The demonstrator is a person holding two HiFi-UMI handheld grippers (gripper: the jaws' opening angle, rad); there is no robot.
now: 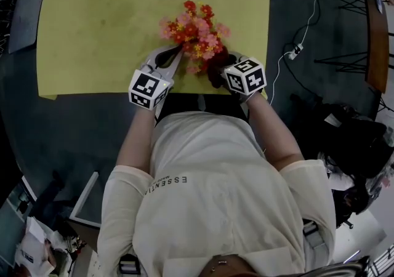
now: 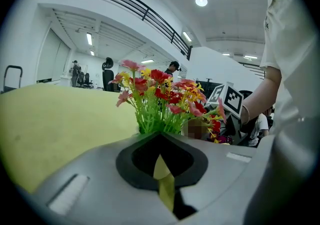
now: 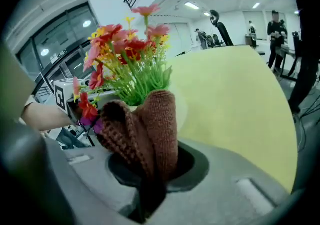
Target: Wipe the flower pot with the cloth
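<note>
The right gripper (image 3: 152, 171) fills the bottom of its own view, its jaws clamped on a brown knitted cloth (image 3: 150, 124) that stands up out of them in two thick folds. Right behind the folds is the pale pot (image 3: 183, 111), mostly covered by the cloth; whether cloth and pot touch cannot be told. Green stems and red, pink and yellow flowers (image 3: 127, 51) rise out of the pot above the cloth. The left gripper (image 2: 161, 161) has its jaws drawn together, with only a thin yellow sliver showing in the slit, and it points at the stems from the other side. From the head view the two grippers flank the flowers, the left one's tips just beside the near left of the bunch, the right one with its cloth at the near right. Both marker cubes hang over the near edge of the yellow table (image 1: 92, 23), just ahead of the person's light shirt (image 1: 209, 196). The pot stands close to that near edge and nearer the right edge than the left. Bare yellow top stretches wide to the left of the flowers and beyond them to the far side. Past the right edge lies dark floor (image 1: 320, 85), where a white cable (image 1: 306, 32) runs well apart from the table.
</note>
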